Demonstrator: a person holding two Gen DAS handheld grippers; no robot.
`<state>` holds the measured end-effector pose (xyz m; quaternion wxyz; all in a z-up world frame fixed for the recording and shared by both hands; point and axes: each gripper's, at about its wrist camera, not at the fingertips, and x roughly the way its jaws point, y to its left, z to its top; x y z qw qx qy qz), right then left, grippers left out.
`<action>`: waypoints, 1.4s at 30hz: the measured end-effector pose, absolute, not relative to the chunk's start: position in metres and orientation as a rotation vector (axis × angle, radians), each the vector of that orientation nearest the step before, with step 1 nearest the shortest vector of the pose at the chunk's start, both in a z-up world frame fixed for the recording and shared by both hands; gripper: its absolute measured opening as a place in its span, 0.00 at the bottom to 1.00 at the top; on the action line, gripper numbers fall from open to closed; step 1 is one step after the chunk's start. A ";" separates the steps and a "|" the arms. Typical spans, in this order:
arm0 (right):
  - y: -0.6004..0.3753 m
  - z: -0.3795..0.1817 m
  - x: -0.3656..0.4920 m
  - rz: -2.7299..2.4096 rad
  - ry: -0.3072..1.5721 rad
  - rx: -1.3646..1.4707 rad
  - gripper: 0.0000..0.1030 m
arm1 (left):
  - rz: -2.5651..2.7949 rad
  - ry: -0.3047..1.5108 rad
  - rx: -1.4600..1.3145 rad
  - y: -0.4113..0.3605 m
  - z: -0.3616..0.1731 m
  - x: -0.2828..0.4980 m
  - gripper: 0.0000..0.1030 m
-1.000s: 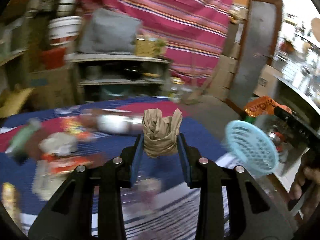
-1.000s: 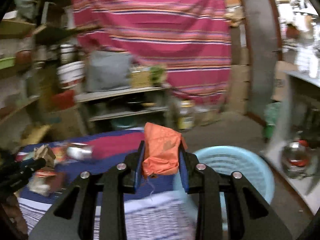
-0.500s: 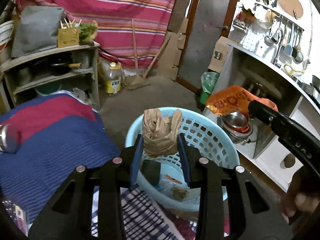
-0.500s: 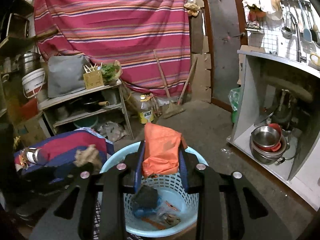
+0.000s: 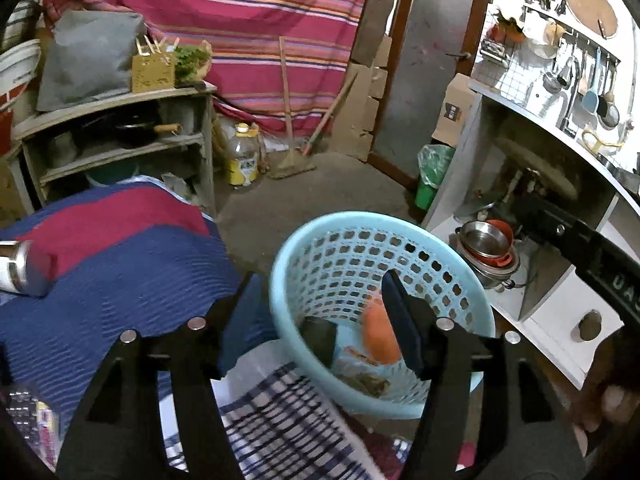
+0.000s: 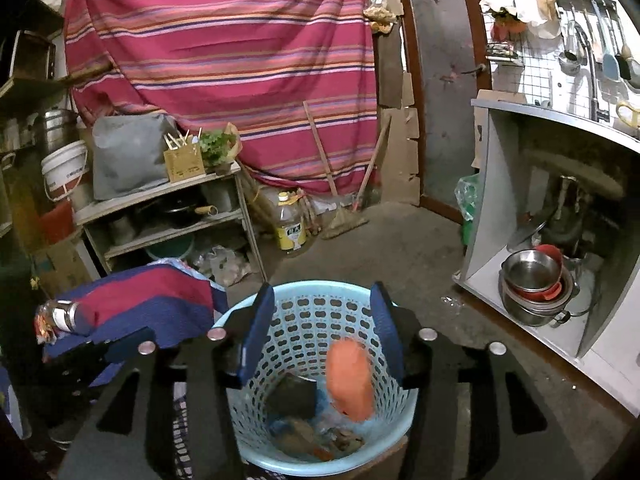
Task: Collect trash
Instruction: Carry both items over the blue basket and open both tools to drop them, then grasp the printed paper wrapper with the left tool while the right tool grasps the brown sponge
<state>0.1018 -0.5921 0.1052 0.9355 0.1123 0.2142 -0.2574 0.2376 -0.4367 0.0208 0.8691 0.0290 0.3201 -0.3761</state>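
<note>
Hanging over light-blue basket (image 6: 280, 312) at lower centre: both tongs (image 6: 320, 332) (image 5: 320, 320) spread, empty; orange wrapper (image 6: 350, 380) inside, long axis near-vertical.

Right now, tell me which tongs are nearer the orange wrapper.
Right. The right tongs hang open directly above the orange wrapper inside the blue basket; the left tongs sit open over its near-left rim.

A basket (image 6: 320, 364) is placed on the floor, just right of a cloth-covered surface (image 5: 120, 264), on whose left part a can (image 5: 22, 268) is laid. Inside the basket, a wrapper (image 6: 350, 380) is seen above scraps (image 6: 320, 436) gathered at the bottom. Behind the covered surface a shelf unit (image 6: 168, 216) is set, with a bottle (image 6: 291, 228) and a broom (image 6: 340, 200) to its right. Right of the basket, stacked bowls (image 6: 532, 284) are kept inside a cabinet (image 6: 492, 208).
</note>
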 end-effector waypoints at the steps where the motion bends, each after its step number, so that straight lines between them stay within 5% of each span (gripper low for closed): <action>1: -0.591 0.106 0.102 -0.524 0.435 0.228 0.48 | -0.777 0.663 0.058 -0.428 0.024 0.238 0.60; 11: -0.516 0.121 0.136 -0.388 0.432 0.151 0.56 | -0.517 0.626 0.025 -0.256 0.059 0.243 0.60; 15: -0.459 0.124 0.161 -0.251 0.436 0.168 0.67 | -0.353 0.621 0.020 -0.158 0.062 0.241 0.60; 19: -0.376 0.122 0.186 -0.139 0.445 0.123 0.72 | -0.184 0.617 -0.039 -0.069 0.050 0.245 0.74; 23: -0.305 0.104 0.201 -0.039 0.457 0.114 0.76 | -0.112 0.693 -0.120 -0.004 0.024 0.260 0.75; 30: -0.199 0.041 0.242 0.083 0.646 -0.118 0.77 | -0.130 0.771 -0.128 0.029 0.006 0.279 0.76; 42: -0.192 -0.005 0.270 0.127 0.810 -0.087 0.77 | -0.154 0.825 -0.093 0.020 -0.012 0.281 0.82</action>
